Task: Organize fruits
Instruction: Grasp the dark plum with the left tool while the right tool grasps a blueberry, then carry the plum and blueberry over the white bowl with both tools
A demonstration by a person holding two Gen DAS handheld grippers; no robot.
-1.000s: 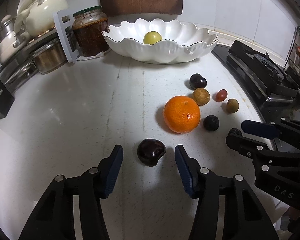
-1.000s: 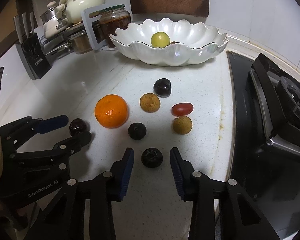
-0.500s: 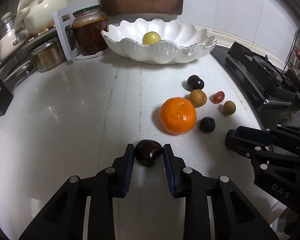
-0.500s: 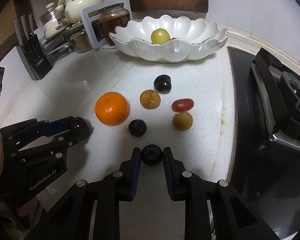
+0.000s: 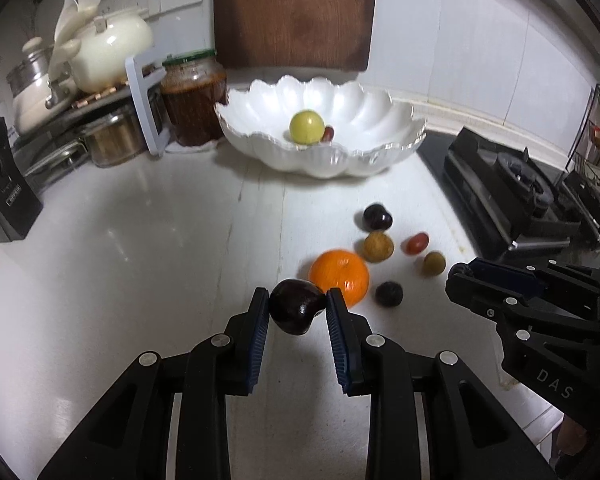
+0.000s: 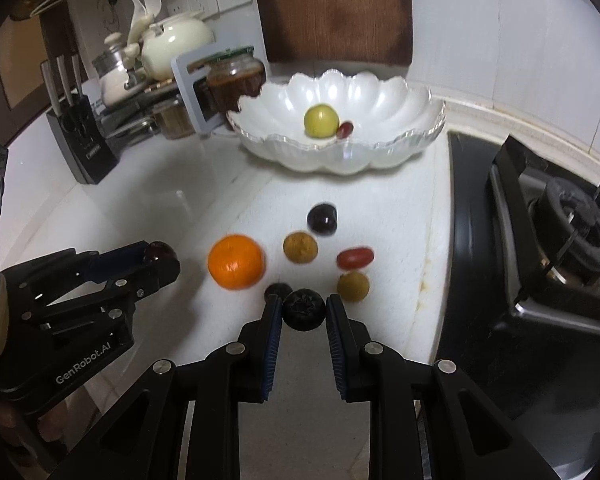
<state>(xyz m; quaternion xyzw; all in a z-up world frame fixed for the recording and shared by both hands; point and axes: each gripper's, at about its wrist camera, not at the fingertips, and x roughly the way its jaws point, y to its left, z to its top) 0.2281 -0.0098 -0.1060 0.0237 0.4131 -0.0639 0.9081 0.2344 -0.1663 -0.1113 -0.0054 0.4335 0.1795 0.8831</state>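
Left gripper [image 5: 298,312] clamps glossy heart-shaped cherry [image 5: 296,311]; right gripper [image 6: 303,312] clamps round matte blueberry [image 6: 303,309]

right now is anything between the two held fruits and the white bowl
Nothing visible blocks either. The dark cherry and the blueberry are both clamped in jaws, and only low loose fruit lies on the counter before the white bowl.

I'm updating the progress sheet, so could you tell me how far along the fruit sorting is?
Done: a yellow-green fruit and a small red one lie in the white bowl. In hand: the left gripper grips a dark cherry, the right gripper a blueberry. Left on the counter: the orange and five small fruits.
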